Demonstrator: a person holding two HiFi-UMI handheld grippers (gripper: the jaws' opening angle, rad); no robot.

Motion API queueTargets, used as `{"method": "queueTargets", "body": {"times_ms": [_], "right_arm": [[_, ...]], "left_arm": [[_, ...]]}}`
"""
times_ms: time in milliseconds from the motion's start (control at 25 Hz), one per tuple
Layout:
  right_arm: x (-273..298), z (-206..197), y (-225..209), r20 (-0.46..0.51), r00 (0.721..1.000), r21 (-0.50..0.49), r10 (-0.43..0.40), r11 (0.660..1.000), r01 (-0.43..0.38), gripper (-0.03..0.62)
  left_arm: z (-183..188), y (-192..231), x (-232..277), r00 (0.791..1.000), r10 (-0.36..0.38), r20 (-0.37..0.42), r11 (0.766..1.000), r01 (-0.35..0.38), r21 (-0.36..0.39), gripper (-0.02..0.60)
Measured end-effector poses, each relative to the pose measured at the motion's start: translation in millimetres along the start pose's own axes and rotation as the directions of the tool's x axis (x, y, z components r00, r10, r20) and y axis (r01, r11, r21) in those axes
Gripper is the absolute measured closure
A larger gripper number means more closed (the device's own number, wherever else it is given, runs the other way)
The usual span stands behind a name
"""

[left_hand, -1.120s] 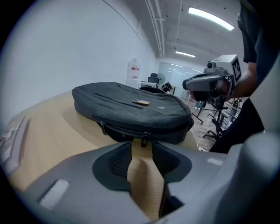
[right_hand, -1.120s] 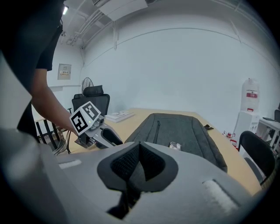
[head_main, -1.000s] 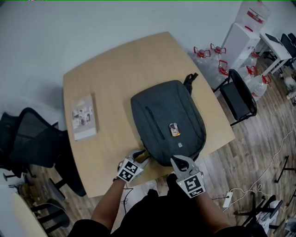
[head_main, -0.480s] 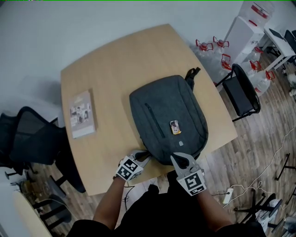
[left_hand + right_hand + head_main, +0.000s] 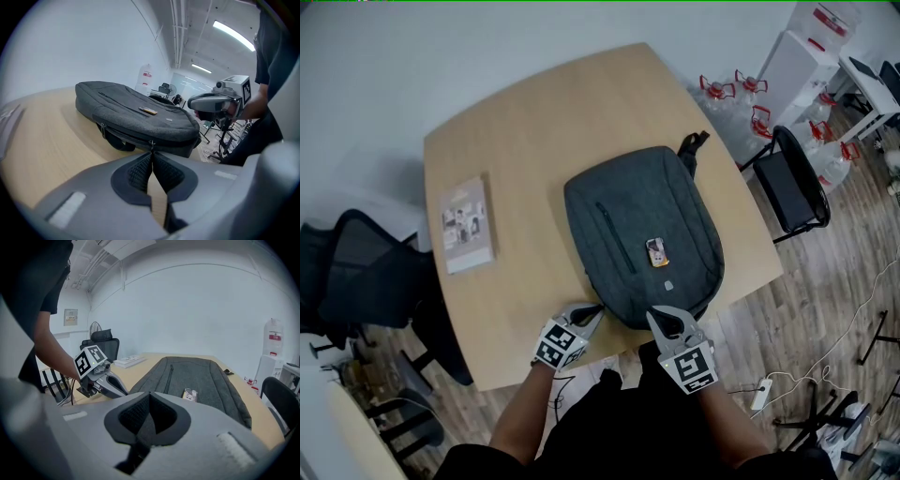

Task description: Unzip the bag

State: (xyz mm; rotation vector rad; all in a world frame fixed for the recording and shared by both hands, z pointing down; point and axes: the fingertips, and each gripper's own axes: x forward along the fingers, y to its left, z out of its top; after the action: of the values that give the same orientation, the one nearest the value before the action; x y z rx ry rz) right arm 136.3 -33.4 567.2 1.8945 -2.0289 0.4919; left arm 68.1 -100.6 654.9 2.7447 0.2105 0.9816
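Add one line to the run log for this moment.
left gripper: jaws just closed onto zipper pull; right gripper: shut on backpack edge; unzipping: not begun

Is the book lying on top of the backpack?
No, the book lies flat on the table, well apart from the backpack.

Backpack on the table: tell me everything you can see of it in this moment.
The backpack is dark grey woven cloth, lying flat and face up on the light wooden table, carry handle pointing away from the person. Its front has a closed pocket zip and a small tag. The main zip along the near side looks closed. The left gripper, whose jaws have just been closing, pinches the zipper pull; the right gripper, shut, sits at the near edge.
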Motion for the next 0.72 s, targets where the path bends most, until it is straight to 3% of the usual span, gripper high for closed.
{"method": "queueTargets", "body": {"times_ms": [120,440,720], "right_arm": [[0,-3,2,-0.003,1.0,0.002,-0.001,1.0,0.001,0.589],[-1,-2,3,-0.006,1.0,-0.012,0.004,1.0,-0.005,0.589],[-4,-4,-1,-0.012,1.0,-0.022,0.003,1.0,-0.003,0.589]], "left_arm": [[0,1,2,1.0,0.011,0.017,1.0,-0.011,-0.018,0.554],[5,2,9,0.994,0.099,0.051,0.994,-0.102,0.045,0.549],[9,1,13,0.992,0.115,0.047,0.991,-0.117,0.06,0.552]]}}
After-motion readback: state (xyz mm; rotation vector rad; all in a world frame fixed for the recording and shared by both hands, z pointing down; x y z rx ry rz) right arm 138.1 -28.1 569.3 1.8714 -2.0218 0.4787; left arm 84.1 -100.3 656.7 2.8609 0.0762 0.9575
